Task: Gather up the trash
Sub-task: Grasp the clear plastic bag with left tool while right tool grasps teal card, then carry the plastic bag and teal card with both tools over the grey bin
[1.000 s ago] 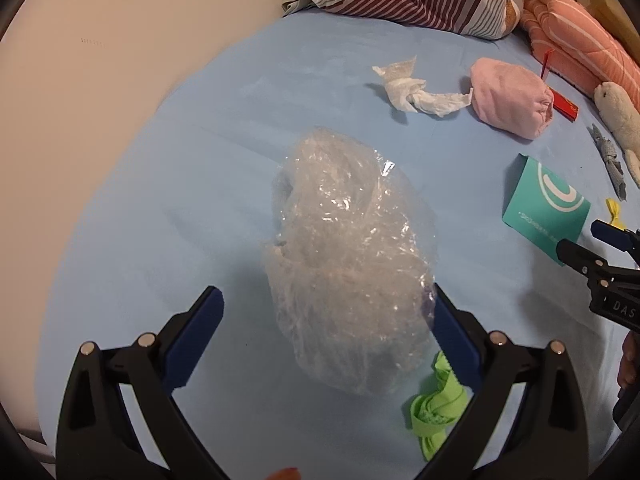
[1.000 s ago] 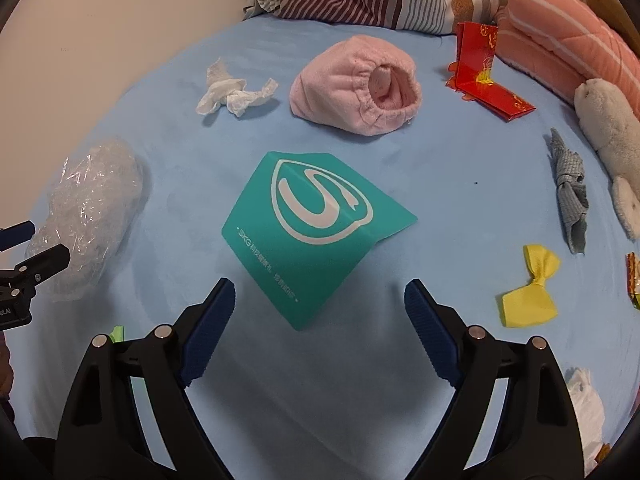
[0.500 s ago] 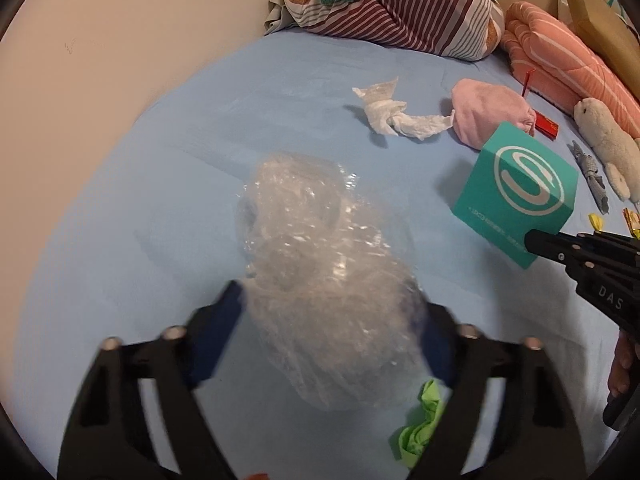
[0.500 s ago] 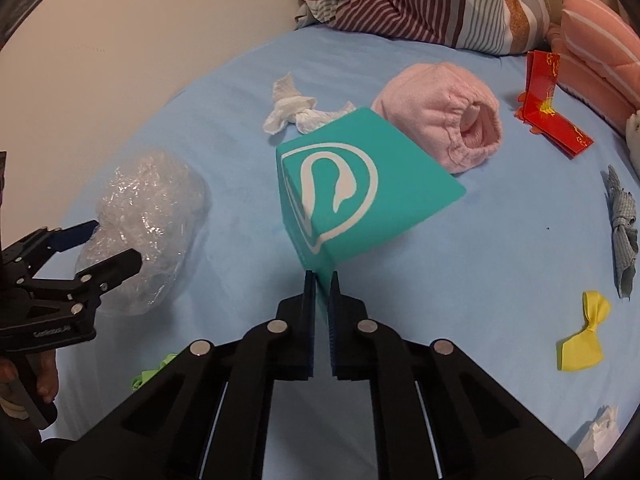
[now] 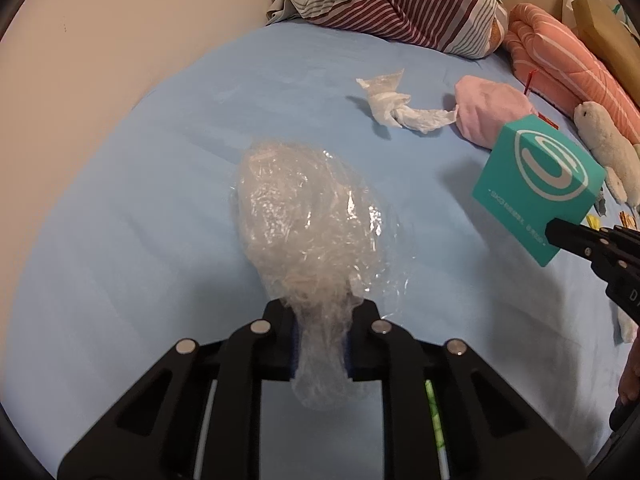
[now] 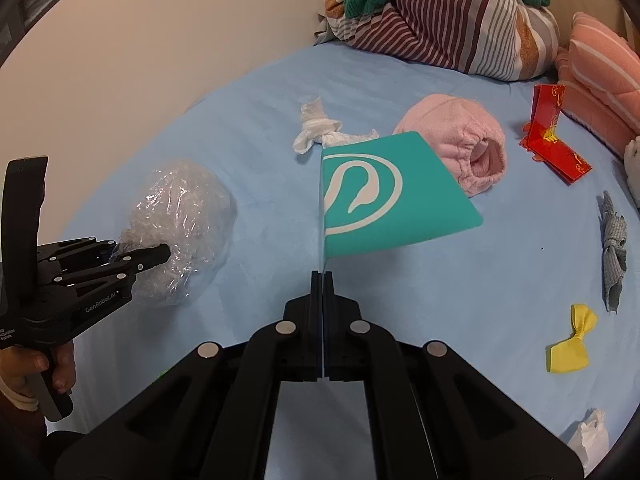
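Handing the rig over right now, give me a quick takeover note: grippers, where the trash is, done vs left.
Left gripper: jaws have just been closing, now pinched on the clear plastic bag, which still rests on the blue sheet.
Right gripper: shut on the edge of the teal card, lifted off the sheet.
Done: both items grasped. No bin in view.
Left on the bed: knotted white tissue, red packet, white wad at lower right, green scrap under the left gripper.

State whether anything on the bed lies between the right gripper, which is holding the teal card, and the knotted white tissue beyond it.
Nothing on the sheet does. The right gripper is shut on the teal card, which itself partly hides the knotted white tissue.
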`<action>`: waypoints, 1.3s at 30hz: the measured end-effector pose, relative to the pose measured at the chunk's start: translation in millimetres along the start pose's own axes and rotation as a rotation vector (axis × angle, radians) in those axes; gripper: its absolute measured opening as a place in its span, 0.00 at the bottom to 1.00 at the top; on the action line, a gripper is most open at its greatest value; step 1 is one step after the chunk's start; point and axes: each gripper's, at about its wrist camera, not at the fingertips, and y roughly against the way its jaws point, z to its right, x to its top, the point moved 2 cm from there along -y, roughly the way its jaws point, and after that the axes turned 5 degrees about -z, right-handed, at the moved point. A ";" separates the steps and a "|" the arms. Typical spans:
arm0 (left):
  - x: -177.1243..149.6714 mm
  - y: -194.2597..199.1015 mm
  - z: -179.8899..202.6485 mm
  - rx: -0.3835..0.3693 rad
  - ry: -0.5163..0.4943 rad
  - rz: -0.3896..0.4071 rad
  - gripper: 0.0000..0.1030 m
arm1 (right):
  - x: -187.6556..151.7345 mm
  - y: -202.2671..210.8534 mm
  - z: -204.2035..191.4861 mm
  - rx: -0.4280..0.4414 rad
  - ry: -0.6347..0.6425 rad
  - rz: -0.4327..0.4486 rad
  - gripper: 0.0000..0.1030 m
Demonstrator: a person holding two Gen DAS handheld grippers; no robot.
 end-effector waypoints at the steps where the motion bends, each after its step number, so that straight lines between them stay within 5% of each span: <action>1: 0.5 4.7 -0.4 0.001 0.001 0.006 0.16 | -0.7 4.4 -2.1 0.000 0.003 0.004 0.00; 12: 1.0 95.2 -0.7 0.000 -0.015 0.098 0.15 | -8.8 78.6 -27.4 -0.013 0.037 0.062 0.00; 27: -56.2 225.3 11.7 0.008 -0.083 0.203 0.15 | -66.5 217.6 -65.6 -0.039 0.027 0.175 0.00; 39: -93.6 295.9 96.2 -0.100 -0.243 0.301 0.15 | -142.8 332.6 -35.0 -0.164 -0.075 0.294 0.00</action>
